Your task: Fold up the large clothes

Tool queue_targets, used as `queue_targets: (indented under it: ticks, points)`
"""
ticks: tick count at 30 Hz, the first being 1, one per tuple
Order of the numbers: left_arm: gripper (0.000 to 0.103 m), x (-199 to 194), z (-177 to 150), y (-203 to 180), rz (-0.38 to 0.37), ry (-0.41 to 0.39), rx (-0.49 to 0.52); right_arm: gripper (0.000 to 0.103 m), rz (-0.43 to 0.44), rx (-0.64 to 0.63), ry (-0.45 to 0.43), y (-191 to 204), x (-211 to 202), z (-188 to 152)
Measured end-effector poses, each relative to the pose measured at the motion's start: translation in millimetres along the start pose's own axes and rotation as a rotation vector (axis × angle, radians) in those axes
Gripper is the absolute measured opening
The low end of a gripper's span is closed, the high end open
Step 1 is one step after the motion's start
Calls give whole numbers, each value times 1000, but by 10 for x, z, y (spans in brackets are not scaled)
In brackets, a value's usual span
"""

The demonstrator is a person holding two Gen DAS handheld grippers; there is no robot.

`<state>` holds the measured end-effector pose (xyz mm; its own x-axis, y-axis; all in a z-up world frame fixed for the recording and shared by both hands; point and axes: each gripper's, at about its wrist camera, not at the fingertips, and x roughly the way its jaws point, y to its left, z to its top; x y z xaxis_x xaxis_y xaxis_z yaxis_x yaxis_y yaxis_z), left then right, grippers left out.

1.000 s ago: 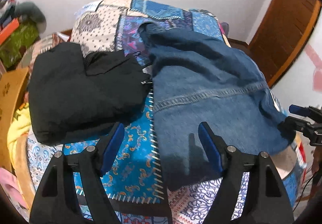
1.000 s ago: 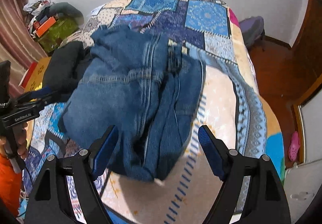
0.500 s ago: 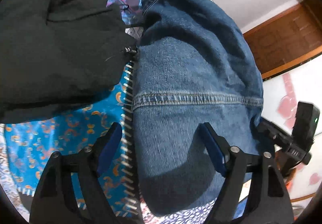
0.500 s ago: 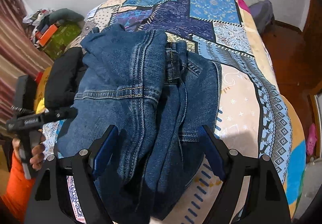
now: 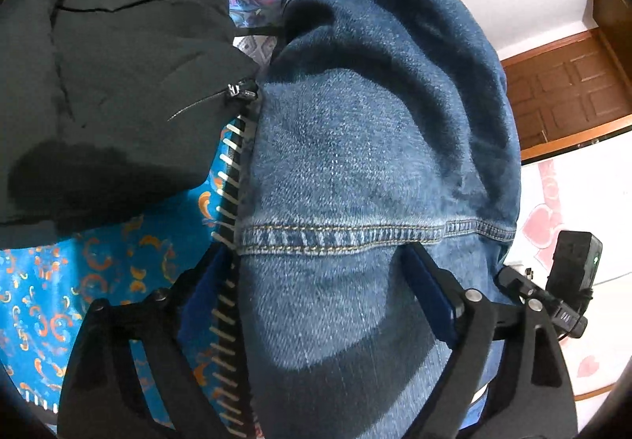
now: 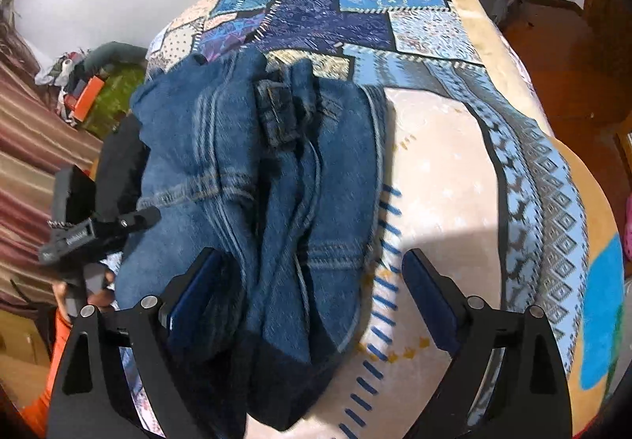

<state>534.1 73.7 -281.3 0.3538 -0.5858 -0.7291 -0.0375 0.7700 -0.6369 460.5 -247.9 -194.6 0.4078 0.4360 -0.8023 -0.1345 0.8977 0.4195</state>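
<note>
A folded pair of blue jeans [image 5: 355, 162] lies on the patchwork bedspread [image 5: 98, 281]. My left gripper [image 5: 316, 289] is open, low over the near end of the jeans, its jaws straddling the denim just below a stitched seam. In the right wrist view the same jeans [image 6: 276, 202] lie bunched in thick folds. My right gripper [image 6: 312, 293] is open and straddles their near end. The left gripper [image 6: 98, 229] shows at the jeans' left edge there. The right gripper [image 5: 553, 304] shows at the right in the left wrist view.
A folded black garment [image 5: 118, 83] lies just left of the jeans, touching them. The bedspread [image 6: 474, 162] extends to the right of the jeans. A wooden door [image 5: 561, 91] is beyond the bed. Clutter [image 6: 91, 91] sits by the wall at far left.
Both grippers have moved forward and down onto the jeans. Each now straddles the near end of the folded denim. Both stay open.
</note>
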Motion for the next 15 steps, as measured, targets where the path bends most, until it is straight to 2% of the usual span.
queue_targets:
  ticks: [9,11,14,15]
  points:
    - [91,175,129,-193,-2,26,22,93,101,33,-13,46,200,247]
    - [90,179,121,-270,-16,32,32,90,141,53,-10,23,219,257]
    - [84,164,102,-380,21,16,55,70,174,93,22,-31,257,276]
    - [80,151,90,-406,22,12,54,57,180,104,29,-46,254,270]
